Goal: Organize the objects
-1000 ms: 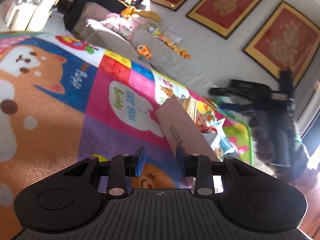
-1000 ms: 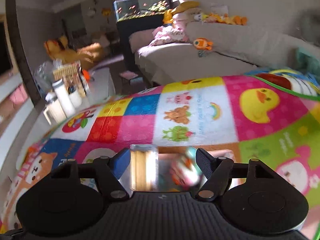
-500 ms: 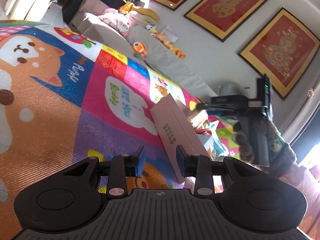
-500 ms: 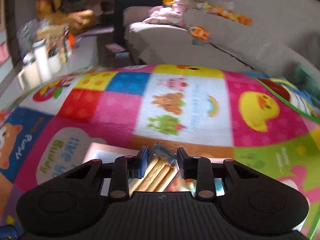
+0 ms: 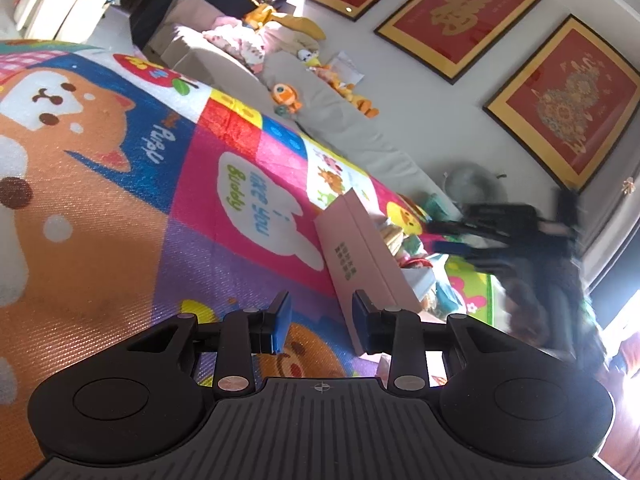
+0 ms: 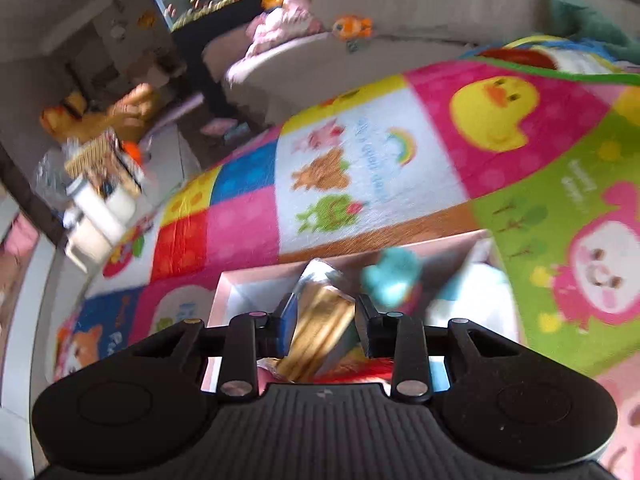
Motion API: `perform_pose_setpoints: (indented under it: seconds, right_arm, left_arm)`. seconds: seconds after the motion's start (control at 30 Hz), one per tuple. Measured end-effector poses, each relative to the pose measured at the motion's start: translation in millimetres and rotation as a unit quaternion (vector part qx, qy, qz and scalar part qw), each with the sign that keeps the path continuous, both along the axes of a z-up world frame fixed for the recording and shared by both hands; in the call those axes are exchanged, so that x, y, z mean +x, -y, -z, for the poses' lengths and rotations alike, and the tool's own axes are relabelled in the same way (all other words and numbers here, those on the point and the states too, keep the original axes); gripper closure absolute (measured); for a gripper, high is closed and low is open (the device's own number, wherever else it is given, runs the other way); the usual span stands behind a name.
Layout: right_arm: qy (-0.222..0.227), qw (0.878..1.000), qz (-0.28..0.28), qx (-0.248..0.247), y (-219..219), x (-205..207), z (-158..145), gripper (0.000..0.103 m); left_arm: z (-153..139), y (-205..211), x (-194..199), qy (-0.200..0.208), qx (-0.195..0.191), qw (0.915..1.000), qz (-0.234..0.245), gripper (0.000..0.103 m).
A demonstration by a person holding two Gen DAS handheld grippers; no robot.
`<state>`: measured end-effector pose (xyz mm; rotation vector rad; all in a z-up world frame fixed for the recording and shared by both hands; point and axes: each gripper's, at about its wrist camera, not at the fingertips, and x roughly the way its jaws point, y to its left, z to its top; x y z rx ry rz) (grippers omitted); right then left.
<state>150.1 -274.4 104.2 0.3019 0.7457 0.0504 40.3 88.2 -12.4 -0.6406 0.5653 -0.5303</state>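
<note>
Left wrist view: left gripper point(image 5: 320, 322) low over a colourful cartoon play mat point(image 5: 120, 208), blue-padded fingers point(image 5: 282, 316) spread apart with nothing between them. Just ahead and to the right, a pink cardboard box point(image 5: 356, 256) resting on the mat, one long side wall facing the camera with small printed text, assorted snack packets and toys visible over its rim. Beyond the box, blurred by motion, the right gripper point(image 5: 480, 236) held in a dark-sleeved arm above the box's far end. Along the back, a beige sofa point(image 5: 340, 120) strewn with stuffed toys, and three red gold-framed pictures point(image 5: 452, 16) on the wall.

Right wrist view: right gripper point(image 6: 326, 314) directly above the open pink box, fingers clamped on a clear packet of golden biscuit sticks point(image 6: 320, 320), tilted, upper end pointing away from the camera. Inside the box, beside the packet, a blurred teal item point(image 6: 394, 280) and something white point(image 6: 480, 284); a red item point(image 6: 360, 368) beneath. Mat panels with a yellow duck point(image 6: 492, 112) and a pink pig point(image 6: 600, 268) past the box. Whole view smeared.
</note>
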Motion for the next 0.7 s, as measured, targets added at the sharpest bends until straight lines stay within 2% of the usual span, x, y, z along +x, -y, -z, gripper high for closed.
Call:
perform_pose_setpoints:
  seconds: [0.03,0.1,0.13,0.17,0.23,0.3,0.33,0.37,0.43,0.5,0.57,0.63,0.7]
  right_arm:
    - [0.022,1.000,0.000,-0.015,1.9,-15.2,-7.7,0.071]
    - [0.063,0.997,-0.012,-0.051,2.9,-51.4,-19.7,0.063]
    - [0.077,0.995,-0.018,-0.066,3.2,-68.6,-22.6,0.055]
    - [0.086,0.993,-0.024,-0.081,2.5,-87.1,-23.6,0.048]
    - [0.096,0.989,-0.041,-0.104,0.2,-120.2,-20.3,0.043]
    - [0.103,0.986,-0.051,-0.118,-2.4,-151.9,-11.2,0.030]
    - [0.105,0.985,-0.054,-0.122,-4.2,-165.6,-5.1,0.019]
    - [0.107,0.984,-0.056,-0.128,-7.0,-179.0,2.0,0.016]
    - [0.102,0.983,-0.064,-0.140,-12.8,-198.4,14.8,0.016]
    - [0.099,0.981,-0.074,-0.150,-16.7,-216.5,28.1,0.016]
    - [0.097,0.981,-0.070,-0.150,-15.6,-226.4,38.2,0.009]
    - [0.089,0.985,-0.059,-0.135,-9.8,-227.3,47.8,0.005]
    - [0.081,0.988,-0.037,-0.125,-4.2,-222.9,56.5,0.005]
  left_arm:
    - [0.2,-0.1,0.2,0.000,-0.001,1.0000,0.000,0.067]
    - [0.4,0.0,0.4,0.000,0.000,1.0000,0.000,0.067]
    - [0.4,0.3,0.5,-0.001,0.001,1.0000,0.001,0.067]
    - [0.0,0.9,0.2,-0.001,0.003,1.0000,0.000,0.067]
    - [0.1,1.7,-0.4,0.001,0.008,1.0000,-0.001,0.067]
    - [-1.2,2.9,-1.6,0.003,0.017,0.9999,-0.003,0.067]
    - [-2.5,4.0,-2.7,0.005,0.025,0.9997,-0.004,0.067]
    - [-5.4,6.1,-5.2,0.008,0.039,0.9992,-0.005,0.067]
    - [-15.6,14.8,-15.1,0.018,0.094,0.9954,-0.004,0.067]
    - [-26.8,24.9,-28.1,0.018,0.144,0.9892,0.021,0.067]
    - [-36.4,38.0,-41.2,0.009,0.200,0.9781,0.056,0.067]
    - [-40.2,55.2,-56.4,0.004,0.275,0.9580,0.082,0.067]
    - [-37.9,71.0,-66.8,-0.005,0.332,0.9383,0.098,0.067]
